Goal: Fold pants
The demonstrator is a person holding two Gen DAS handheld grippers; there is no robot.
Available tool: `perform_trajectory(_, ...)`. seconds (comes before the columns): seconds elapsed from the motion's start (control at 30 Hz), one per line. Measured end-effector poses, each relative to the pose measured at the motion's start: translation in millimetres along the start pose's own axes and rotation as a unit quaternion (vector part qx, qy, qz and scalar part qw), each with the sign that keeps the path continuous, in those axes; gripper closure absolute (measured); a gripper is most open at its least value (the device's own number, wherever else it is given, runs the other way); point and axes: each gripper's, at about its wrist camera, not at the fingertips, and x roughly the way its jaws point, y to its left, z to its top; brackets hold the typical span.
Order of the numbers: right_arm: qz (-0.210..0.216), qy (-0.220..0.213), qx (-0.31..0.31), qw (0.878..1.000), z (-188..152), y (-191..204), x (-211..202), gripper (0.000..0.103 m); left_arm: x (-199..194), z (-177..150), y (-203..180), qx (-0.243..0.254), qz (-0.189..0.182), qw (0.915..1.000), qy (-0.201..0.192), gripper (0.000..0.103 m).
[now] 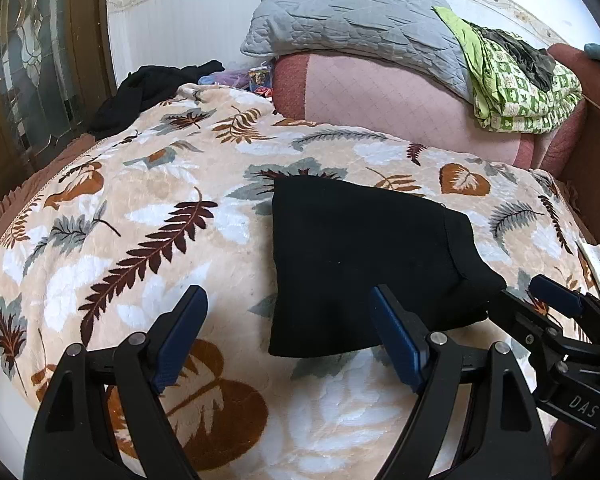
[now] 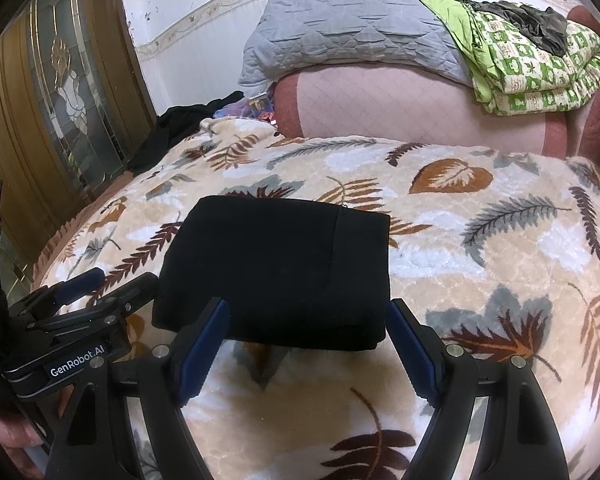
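Note:
The black pants (image 1: 360, 260) lie folded into a compact rectangle on the leaf-patterned blanket (image 1: 140, 208); they also show in the right wrist view (image 2: 276, 268). My left gripper (image 1: 288, 304) is open and empty, just in front of the bundle's near left corner. My right gripper (image 2: 308, 316) is open, its blue-padded fingers (image 2: 408, 340) standing either side of the bundle's near edge, holding nothing. The right gripper also shows at the pants' right corner in the left wrist view (image 1: 532, 292). The left gripper shows at the left in the right wrist view (image 2: 100, 288).
A pink mattress roll (image 1: 400, 108) with a grey quilt (image 1: 352, 16) and a green patterned quilt (image 1: 516, 84) lies behind. Another black garment (image 1: 148, 88) sits at the back left by a wooden door (image 1: 32, 80). The bed edge drops off at the left.

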Motion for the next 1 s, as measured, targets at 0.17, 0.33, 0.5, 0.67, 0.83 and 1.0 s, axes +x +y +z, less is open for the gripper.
perform_trajectory(0.17, 0.000, 0.001, 0.001, 1.000, -0.3, -0.1, 0.5, 0.022, 0.0, 0.2, 0.7, 0.001, 0.000, 1.0000, 0.001, 0.020)
perform_trajectory(0.33, 0.001, 0.000, 0.001, 1.000, -1.1, -0.4, -1.2, 0.021, -2.3, -1.1, -0.1, 0.002, 0.000, 1.0000, -0.001, 0.020)
perform_trajectory(0.5, 0.001, -0.002, 0.001, 1.000, -1.5, 0.4, -4.6, 0.021, -5.5, -2.1, -1.3, 0.003, 0.000, 1.0000, -0.002, 0.020)
perform_trajectory(0.67, 0.001, -0.003, 0.001, 1.000, -1.6, 0.7, -6.7, 0.021, -6.8, -2.4, -1.4, 0.002, 0.001, 1.0000, -0.002, 0.020)
perform_trajectory(0.83, 0.002, -0.005, 0.000, 1.000, -3.0, 2.0, -11.7, 0.021, -14.5, -5.1, -3.2, 0.002, 0.001, 1.0000, -0.004, 0.020)
perform_trajectory(1.0, 0.002, -0.007, 0.000, 1.000, -4.4, 2.8, -17.0, 0.021, -22.8, -7.9, -4.8, 0.009, 0.004, 0.9998, -0.016, 0.019)
